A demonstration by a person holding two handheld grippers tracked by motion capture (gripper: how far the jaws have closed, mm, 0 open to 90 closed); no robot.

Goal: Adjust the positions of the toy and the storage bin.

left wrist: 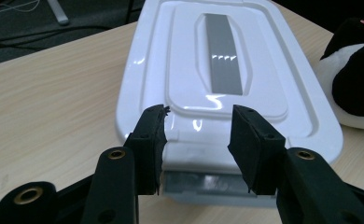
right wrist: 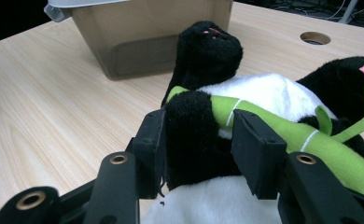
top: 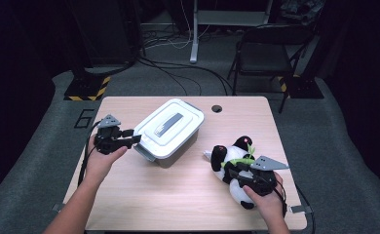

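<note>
Table [top: 178, 195]: light wood top, 1 round cable hole [top: 217, 108] near the far edge, at about 1 o'clock from the table's middle.

Storage box [top: 171, 131]: white lid [left wrist: 227, 70] with a grey centre strip [left wrist: 223, 58], lid seated on a translucent grey body. It sits at about 11 o'clock from the table's middle, turned at a diagonal to the table edges.

Left gripper [top: 135, 140]: held in the left hand [top: 103, 158] at about 9 o'clock on the table, pointing toward the box's near-left end. In the left gripper view the gripper [left wrist: 198, 135] has its 2 jaws spread apart, with the short end of the lid between and just beyond the pads [left wrist: 251, 144]. No pad presses on the lid; a gap shows on each side. Nothing is gripped.

Panda plush [top: 234, 158]: black and white, lying on the table at about 4 o'clock from the middle, well apart from the box. A green felt bamboo stalk [right wrist: 311, 140] lies across its white belly.

Right gripper [top: 237, 173]: held in the right hand [top: 271, 200] at about 5 o'clock, over the plush. In the right gripper view the gripper [right wrist: 199, 140] has 1 black plush arm [right wrist: 192, 135] between its 2 jaws. The left pad touches the fur and the right pad [right wrist: 257, 154] sits against the arm and the stalk, so it reads as pinching the plush arm.

Beyond the table, at 12 o'clock: a folding chair [top: 268, 53] and cables on grey floor.
</note>
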